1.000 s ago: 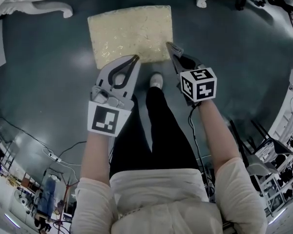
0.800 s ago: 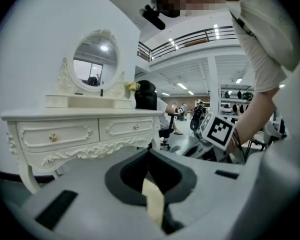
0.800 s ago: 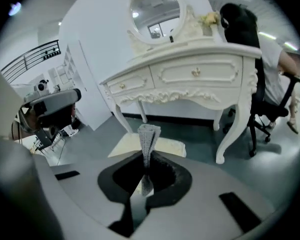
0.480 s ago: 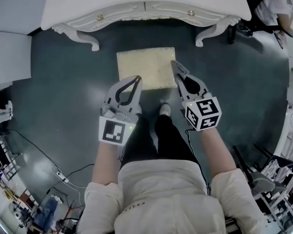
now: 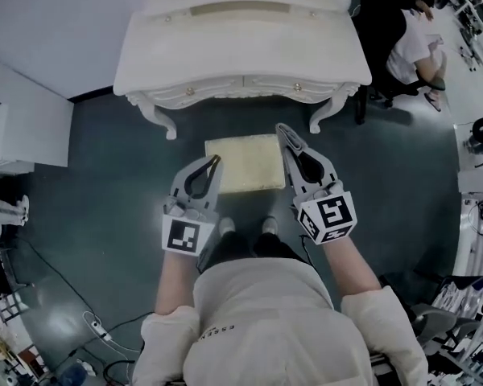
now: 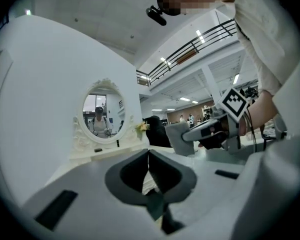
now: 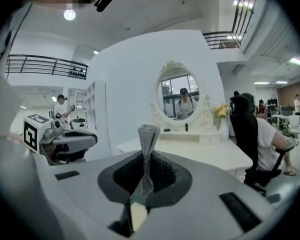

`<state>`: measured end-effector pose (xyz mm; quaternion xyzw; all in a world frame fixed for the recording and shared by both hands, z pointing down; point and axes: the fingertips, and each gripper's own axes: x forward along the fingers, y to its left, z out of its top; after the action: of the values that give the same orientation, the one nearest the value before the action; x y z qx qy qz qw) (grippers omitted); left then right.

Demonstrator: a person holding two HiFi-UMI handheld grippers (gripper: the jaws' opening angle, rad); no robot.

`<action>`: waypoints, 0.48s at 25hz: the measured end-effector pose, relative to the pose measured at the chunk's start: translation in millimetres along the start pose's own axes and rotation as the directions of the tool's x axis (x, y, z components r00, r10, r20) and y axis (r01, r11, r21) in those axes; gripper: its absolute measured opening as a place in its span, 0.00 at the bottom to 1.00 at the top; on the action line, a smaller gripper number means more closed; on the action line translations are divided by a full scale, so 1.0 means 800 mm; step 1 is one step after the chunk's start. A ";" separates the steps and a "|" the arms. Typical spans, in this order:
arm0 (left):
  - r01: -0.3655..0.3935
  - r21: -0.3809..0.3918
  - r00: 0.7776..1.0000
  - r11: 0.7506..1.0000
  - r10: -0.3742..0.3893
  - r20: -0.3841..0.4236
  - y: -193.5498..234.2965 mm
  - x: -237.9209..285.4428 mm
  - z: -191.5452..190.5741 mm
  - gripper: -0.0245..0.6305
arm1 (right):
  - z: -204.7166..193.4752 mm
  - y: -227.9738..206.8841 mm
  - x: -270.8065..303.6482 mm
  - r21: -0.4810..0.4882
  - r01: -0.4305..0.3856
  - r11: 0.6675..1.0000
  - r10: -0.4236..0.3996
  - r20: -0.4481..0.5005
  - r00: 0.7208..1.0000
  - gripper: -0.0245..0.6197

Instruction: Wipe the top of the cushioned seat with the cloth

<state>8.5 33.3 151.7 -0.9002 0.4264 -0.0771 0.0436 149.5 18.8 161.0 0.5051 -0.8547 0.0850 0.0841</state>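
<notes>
The cushioned seat [image 5: 243,166] is a cream square pad on the dark floor, just in front of the white dressing table [image 5: 241,47]. My left gripper [image 5: 216,159] hovers over the seat's near left corner, shut with nothing in it; its jaws meet in a thin line [image 6: 148,156]. My right gripper [image 5: 279,128] reaches over the seat's right edge, shut on a grey textured cloth [image 7: 148,139] that sticks up past the jaw tips. In the left gripper view the cloth [image 6: 182,138] is a grey block at the right gripper's tip.
An oval mirror [image 7: 180,100] and small items stand on the dressing table. A person sits in a black chair [image 5: 402,51] to its right. A white cabinet [image 5: 24,127] stands at the left, cables [image 5: 97,328] lie at lower left, and racks [image 5: 475,215] line the right.
The head view has risen and drawn back: the seat looks smaller and the whole dressing table has come into view. Both grippers stay shut, held over the seat's near side.
</notes>
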 end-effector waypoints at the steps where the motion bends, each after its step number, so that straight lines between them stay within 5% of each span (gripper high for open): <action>1: -0.004 0.002 1.000 1.000 0.004 0.010 0.003 -0.004 0.010 0.04 | 0.016 0.004 -0.004 -0.010 0.000 1.000 0.000 0.022 1.000 0.08; 12: 0.011 0.098 0.996 0.995 -0.020 0.092 0.017 -0.025 0.094 0.04 | 0.098 0.046 -0.018 -0.107 -0.036 0.994 0.052 0.151 0.987 0.08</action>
<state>-1.6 41.2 73.3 -0.9028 0.4127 -0.0561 0.1067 119.5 31.0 79.4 0.4859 -0.8730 0.0033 0.0421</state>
